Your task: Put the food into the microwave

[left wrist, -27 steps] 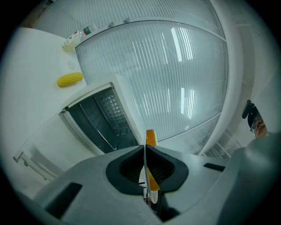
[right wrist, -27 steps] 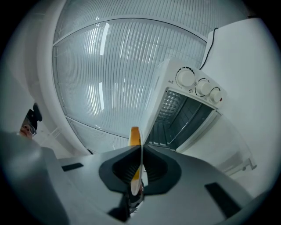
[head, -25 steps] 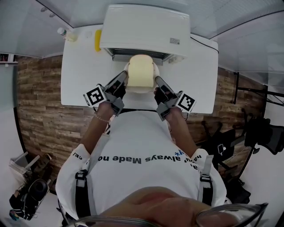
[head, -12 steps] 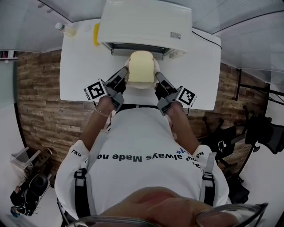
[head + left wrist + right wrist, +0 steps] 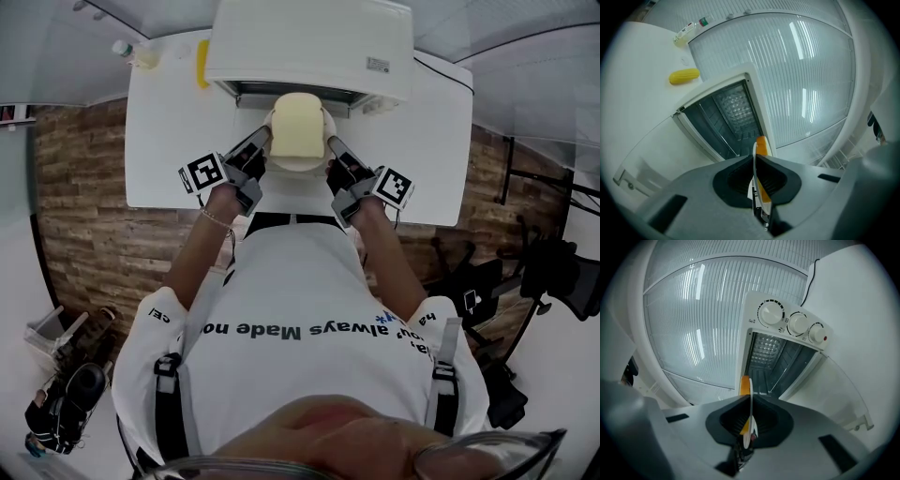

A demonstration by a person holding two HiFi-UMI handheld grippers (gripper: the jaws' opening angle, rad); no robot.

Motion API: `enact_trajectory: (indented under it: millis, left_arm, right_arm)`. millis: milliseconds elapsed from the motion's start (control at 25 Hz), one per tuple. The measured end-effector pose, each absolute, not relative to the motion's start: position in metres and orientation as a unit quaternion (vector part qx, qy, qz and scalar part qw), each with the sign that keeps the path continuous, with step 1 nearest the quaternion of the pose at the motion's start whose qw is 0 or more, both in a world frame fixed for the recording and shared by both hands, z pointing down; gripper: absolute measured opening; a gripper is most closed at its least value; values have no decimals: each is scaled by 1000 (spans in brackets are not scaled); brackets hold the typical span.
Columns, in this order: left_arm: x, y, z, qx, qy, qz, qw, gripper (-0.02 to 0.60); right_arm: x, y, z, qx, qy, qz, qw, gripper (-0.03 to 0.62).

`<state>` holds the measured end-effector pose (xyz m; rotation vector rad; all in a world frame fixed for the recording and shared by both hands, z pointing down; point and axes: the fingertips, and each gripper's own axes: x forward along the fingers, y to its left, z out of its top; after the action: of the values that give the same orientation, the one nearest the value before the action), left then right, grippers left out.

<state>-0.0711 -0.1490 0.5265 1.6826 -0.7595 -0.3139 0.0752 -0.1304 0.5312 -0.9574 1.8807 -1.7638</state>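
Before the open microwave [image 5: 309, 47], left gripper [image 5: 262, 146] and right gripper [image 5: 334, 150] jaws clamp the plate [image 5: 298, 166] bearing food [image 5: 298, 127].

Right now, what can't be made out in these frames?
- Head view: microwave cavity, hidden beneath its own top.
- Both gripper views: the food, since the plate shows only edge-on.
- Right gripper view: knob markings, too small.
- Head view: bottle label, too small.

Left hand-held gripper [image 5: 263, 146] and right hand-held gripper [image 5: 331, 149] each clamp the plate [image 5: 298, 167] rim.
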Motion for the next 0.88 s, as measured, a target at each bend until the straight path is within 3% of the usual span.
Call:
enact_trajectory:
  millis: [880]
  left_arm:
    - [-72, -219, 591, 718, -359, -118, 585, 20]
  right_arm:
    - [78, -201, 586, -364, 631, -645, 231, 21]
